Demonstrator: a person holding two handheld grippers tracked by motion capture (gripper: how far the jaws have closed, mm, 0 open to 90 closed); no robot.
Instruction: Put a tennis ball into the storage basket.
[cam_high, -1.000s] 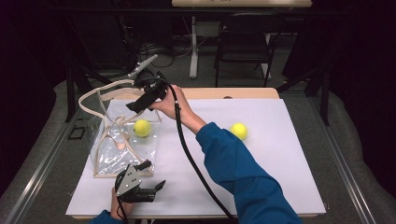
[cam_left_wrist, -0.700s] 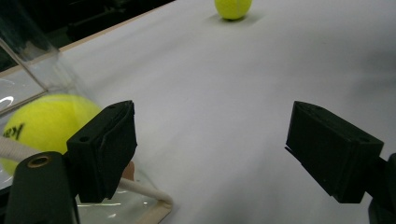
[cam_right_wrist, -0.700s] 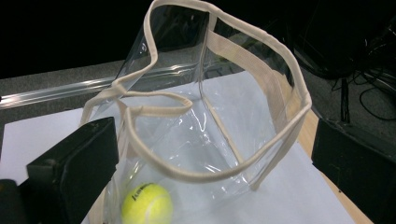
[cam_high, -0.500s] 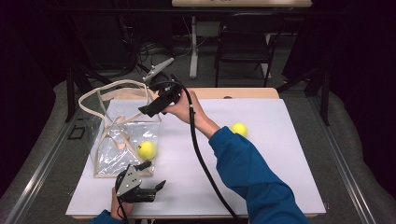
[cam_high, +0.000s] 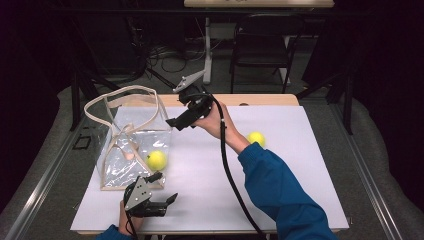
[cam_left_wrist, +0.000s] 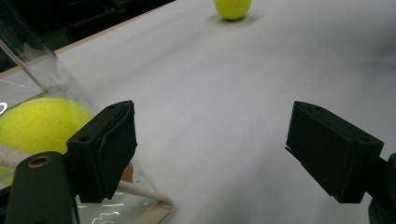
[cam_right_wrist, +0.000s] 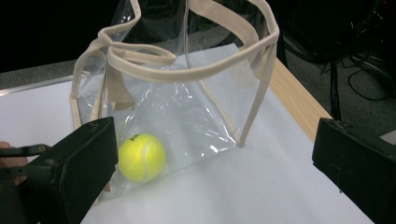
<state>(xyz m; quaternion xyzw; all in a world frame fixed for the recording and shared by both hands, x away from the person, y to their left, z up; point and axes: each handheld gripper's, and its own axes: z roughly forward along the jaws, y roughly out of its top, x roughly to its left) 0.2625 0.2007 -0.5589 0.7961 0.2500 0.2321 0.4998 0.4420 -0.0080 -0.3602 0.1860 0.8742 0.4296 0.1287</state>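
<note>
Now the right gripper (cam_high: 176, 122) hangs beside the far right corner of the clear bag (cam_high: 125, 150), its jaws spread wide with nothing between them, having just been opening. One tennis ball (cam_high: 156, 160) lies inside the bag, at its near right corner. The second tennis ball (cam_high: 256, 138) sits on the white table (cam_high: 300, 200), to the right of that gripper, just beyond the blue sleeve (cam_high: 280, 190). The left gripper (cam_high: 150, 202) rests at the near edge by the bag's near corner, jaws also apart and empty. Judging from this, the loose ball lies rightward of the right gripper, far closer to it than to the left one.
</note>
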